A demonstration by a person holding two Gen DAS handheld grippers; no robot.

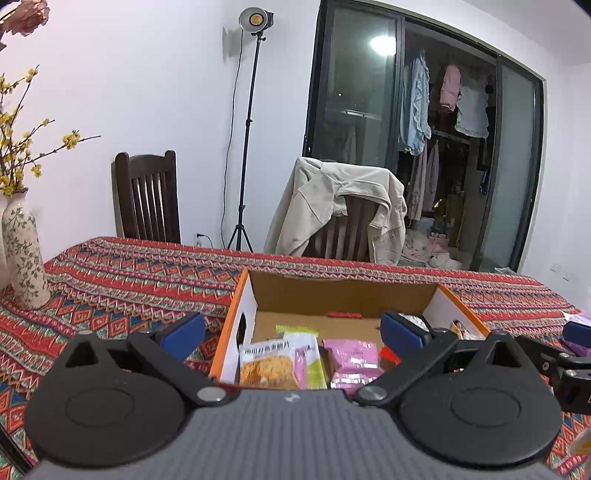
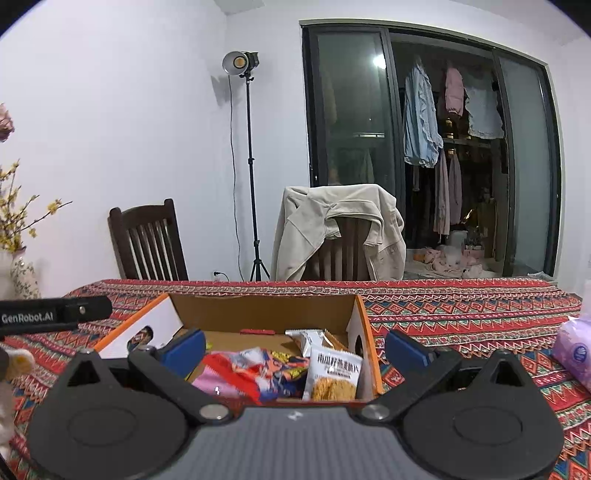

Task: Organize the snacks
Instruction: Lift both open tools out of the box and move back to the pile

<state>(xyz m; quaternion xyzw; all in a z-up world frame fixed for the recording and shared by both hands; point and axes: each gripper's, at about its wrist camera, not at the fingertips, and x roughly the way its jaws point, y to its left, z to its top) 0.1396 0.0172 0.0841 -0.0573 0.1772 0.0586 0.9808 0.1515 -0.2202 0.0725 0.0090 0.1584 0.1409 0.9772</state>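
Left tool [image 1: 293, 330] sits spread wide w/ nothing between its blue pads [image 1: 184, 332], hovering just above the near edge of the cardboard box [image 1: 343, 291]. Right tool [image 2: 295, 347] is spread wide too, also empty, pads either side of the box's near end. I see both tools low over the worktop [image 1: 129, 273], which wears a red patterned cloth.

Box is open-topped, orange rim, white side walls w/ a hand-hole cutout, brown inside. Snacks lie in it at the near end. From the left wrist cam: an oat-crisp packet [image 1: 267, 363] w/ white top and yellow crisps printed on it, leaning against a green-and-white packet [image 1: 308, 350], then a pink packet [image 1: 354, 360] just beside those. From the right wrist cam: a second oat-crisp packet [image 2: 332, 374] standing by the right wall, a red-and-blue crinkly packet [image 2: 258, 369] in the middle, a grey-white packet [image 2: 308, 339] behind it. Can't tell how many packets in total; they overlap.

Off to the right on the worktop, well apart from the box, a purple tissue pack [image 2: 574, 354]. Floral vase [image 1: 24, 254] w/ yellow blossoms stands at the left end. Behind the worktop: a dark wooden chair [image 1: 147, 195], another chair w/ a beige jacket [image 1: 332, 203] draped over it, a studio light on a stand [image 1: 251, 22].
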